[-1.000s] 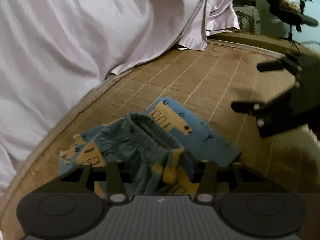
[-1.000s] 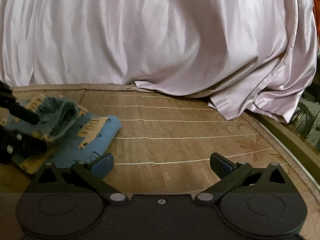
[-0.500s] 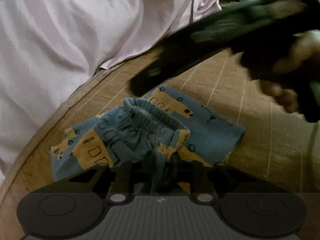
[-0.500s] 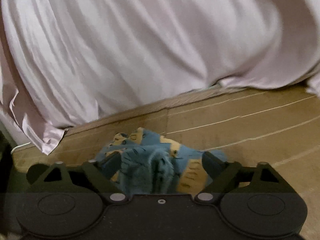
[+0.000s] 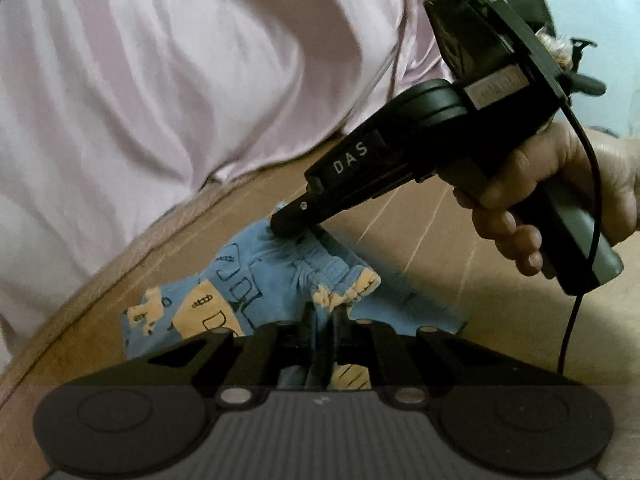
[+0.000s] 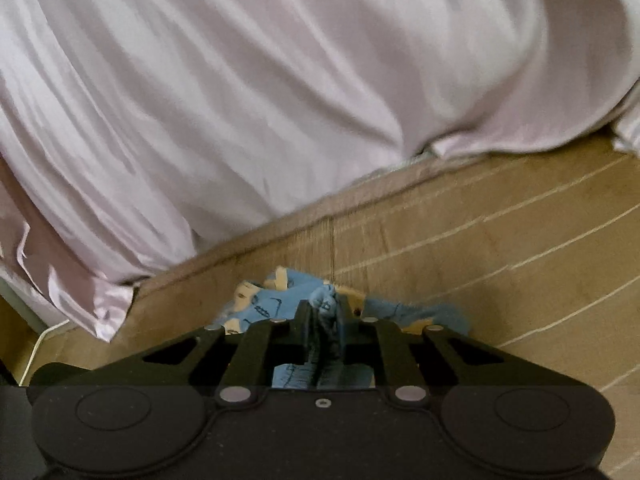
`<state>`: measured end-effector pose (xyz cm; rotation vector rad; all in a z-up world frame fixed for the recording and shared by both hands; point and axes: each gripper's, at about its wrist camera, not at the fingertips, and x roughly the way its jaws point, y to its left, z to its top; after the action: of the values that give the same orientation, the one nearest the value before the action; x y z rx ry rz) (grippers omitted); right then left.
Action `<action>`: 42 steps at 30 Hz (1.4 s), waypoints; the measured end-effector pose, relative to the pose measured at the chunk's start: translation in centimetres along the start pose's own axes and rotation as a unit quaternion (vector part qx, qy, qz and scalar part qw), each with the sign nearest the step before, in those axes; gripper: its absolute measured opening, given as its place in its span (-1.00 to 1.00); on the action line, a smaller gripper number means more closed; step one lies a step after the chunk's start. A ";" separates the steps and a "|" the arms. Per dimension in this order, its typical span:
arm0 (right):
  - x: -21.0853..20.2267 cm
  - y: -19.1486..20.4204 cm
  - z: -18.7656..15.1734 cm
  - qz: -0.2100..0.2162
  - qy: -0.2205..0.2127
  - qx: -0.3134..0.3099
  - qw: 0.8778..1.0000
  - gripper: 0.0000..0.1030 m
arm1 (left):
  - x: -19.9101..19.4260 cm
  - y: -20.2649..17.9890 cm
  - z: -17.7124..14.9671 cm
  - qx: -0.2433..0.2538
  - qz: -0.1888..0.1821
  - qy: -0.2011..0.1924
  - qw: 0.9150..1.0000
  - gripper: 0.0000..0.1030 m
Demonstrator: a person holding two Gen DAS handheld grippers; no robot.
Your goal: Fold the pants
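Woven mat (image 5: 420, 240) by the pink sheet (image 5: 160, 80), and we've barely started: both our left gripper (image 5: 321, 322) and right gripper (image 6: 323, 316) are pinched onto the crumpled pants (image 5: 240, 300), nothing folded yet.

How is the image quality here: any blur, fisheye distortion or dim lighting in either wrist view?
Left wrist view: dim, warm light, strong fisheye bending of the mat edge, right gripper slightly motion-blurred. Right wrist view: satin sheet soft and smeared, pants blurred, dark corner vignette.
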<state>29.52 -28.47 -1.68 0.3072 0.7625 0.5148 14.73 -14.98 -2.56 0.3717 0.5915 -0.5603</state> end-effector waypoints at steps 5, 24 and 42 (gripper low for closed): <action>-2.4 -1.2 -0.4 -0.035 0.009 -0.010 0.999 -0.74 | 0.6 -2.5 0.4 0.015 -0.022 -0.004 1.000 -0.84; -4.5 3.0 -8.1 -0.215 -0.068 -0.086 0.970 0.72 | -1.1 5.3 -3.2 -0.187 0.076 0.008 0.979 0.28; -4.7 4.3 -11.9 -0.279 -0.087 -0.136 0.947 0.95 | -0.5 7.8 -7.2 -0.215 0.105 0.052 0.970 0.53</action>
<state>16.63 -26.50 -5.23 -0.1249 0.5631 0.0500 16.04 -5.19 -6.50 0.0494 0.7455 -0.1996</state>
